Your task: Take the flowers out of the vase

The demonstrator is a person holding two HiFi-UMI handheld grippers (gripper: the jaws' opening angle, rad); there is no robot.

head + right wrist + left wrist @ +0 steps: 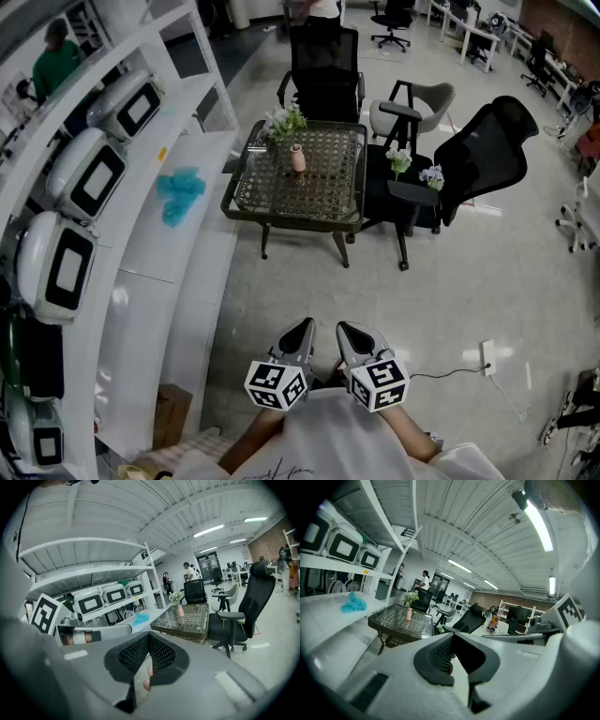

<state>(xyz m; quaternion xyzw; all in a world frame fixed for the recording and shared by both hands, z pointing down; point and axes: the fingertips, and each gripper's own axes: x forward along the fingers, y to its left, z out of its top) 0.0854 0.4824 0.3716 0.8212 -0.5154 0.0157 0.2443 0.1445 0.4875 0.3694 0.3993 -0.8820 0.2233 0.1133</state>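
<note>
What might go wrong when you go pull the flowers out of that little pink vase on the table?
1. The pink vase is small and stands loose on the table, so tugging the flowers may tip it over.
2. The left hand-held gripper and right hand-held gripper are both shut and far from the table; reaching in shut might knock the vase.
3. The stems look thin, so a hard squeeze might crush them.

Grey left gripper [302,327], right gripper [345,329] alike, checkered marker cubes [277,385] (black-and-white), white shirt [328,436]

Flowers [285,121] too small for detail
</note>
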